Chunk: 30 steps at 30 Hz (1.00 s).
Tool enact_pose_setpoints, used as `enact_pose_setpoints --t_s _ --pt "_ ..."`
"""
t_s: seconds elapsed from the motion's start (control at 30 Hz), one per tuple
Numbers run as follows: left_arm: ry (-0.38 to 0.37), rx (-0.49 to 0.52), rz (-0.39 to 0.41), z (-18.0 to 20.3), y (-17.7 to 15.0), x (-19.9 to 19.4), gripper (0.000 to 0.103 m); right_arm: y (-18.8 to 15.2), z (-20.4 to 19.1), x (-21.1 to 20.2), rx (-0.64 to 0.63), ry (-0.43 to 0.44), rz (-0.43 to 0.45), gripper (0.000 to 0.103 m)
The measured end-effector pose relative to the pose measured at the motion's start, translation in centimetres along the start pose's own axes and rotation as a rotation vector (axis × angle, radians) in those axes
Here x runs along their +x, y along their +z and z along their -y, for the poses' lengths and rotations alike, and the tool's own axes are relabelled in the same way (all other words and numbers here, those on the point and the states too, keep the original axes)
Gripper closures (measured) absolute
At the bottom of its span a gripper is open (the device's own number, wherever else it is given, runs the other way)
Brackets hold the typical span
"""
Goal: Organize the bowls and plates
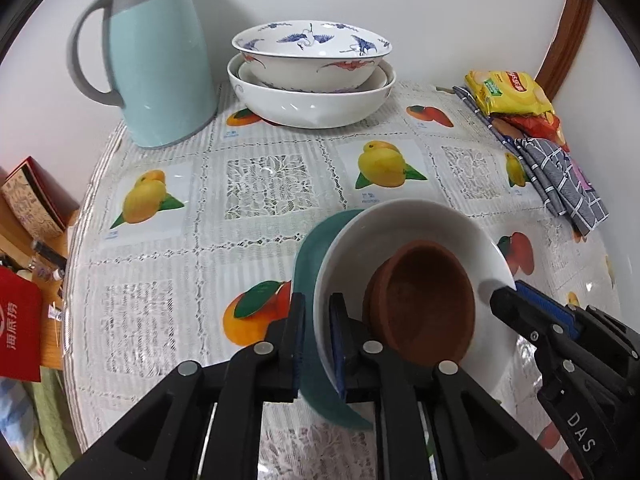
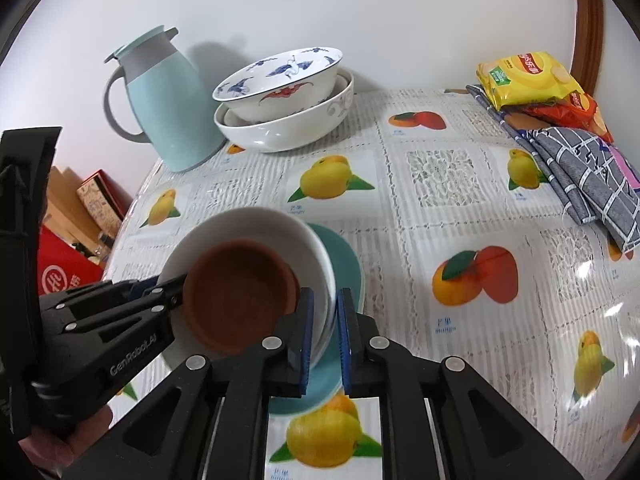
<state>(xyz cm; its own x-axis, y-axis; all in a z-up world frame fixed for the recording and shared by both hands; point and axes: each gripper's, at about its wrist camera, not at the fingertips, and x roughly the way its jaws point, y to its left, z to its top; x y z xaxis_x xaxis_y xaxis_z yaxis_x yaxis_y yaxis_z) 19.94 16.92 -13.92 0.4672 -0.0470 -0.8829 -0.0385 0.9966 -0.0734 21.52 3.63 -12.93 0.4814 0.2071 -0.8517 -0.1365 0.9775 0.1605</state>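
Both tools are clamped on the same nested stack: a teal plate [image 1: 310, 248] underneath, a white bowl [image 1: 400, 232] on it, and a small brown bowl [image 1: 424, 300] sitting inside the white one. The left hand-held gripper [image 1: 316, 340] pinches the stack's rim on its side, with one pad inside the white bowl and the other outside the teal plate; the right hand-held gripper [image 2: 326, 336] does the same on the opposite rim, its jaws nearly closed on the white bowl and teal plate together. The stack looks tilted and seems to be held just above the worktop [image 1: 256, 240], though whether its lower edge touches the cloth cannot be told. The likely destination is the pile of large patterned bowls [image 1: 312, 76], which stands well beyond the stack, right beside the pale blue jug [image 1: 160, 60] and against the wall. To carry this well, both grips should stay firm and level with each other, because the brown bowl lies loose and leaning inside the white bowl and would slide if either side dips. The stack should travel low and straight towards the patterned bowls, keeping clear of the jug, and be set down flat before either grip lets go. The snack packets [image 2: 528, 80] and folded grey cloth [image 2: 592, 168], far to the right of the stack, are out of the path.
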Motion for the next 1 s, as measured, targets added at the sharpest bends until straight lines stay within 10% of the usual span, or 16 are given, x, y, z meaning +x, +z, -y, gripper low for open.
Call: enact_pose_setpoints --t_s 0.1,0.43,0.77,0.87,1.0 --pt "0.017 0.004 0.033 0.2 -0.6 -1.6 0.061 -0.6 0.1 -0.9 0.004 0.015 -0.003 0.086" --pt "0.066 0.049 0.165 2.8 -3.9 -8.6 0.037 -3.9 -0.1 -7.5 -0.038 -0.028 0.072 0.058" --pt "0.094 0.045 0.252 6.2 -8.8 -14.2 0.029 -8.0 1.3 -14.4 -0.046 -0.088 0.123 0.052" --pt "0.090 0.050 0.285 7.2 -10.0 -15.7 0.028 -9.2 1.7 -16.2 -0.029 -0.105 0.144 0.030" --pt "0.087 0.044 0.319 8.0 -11.2 -17.6 0.024 -10.4 2.4 -18.5 -0.019 -0.136 0.194 0.024"
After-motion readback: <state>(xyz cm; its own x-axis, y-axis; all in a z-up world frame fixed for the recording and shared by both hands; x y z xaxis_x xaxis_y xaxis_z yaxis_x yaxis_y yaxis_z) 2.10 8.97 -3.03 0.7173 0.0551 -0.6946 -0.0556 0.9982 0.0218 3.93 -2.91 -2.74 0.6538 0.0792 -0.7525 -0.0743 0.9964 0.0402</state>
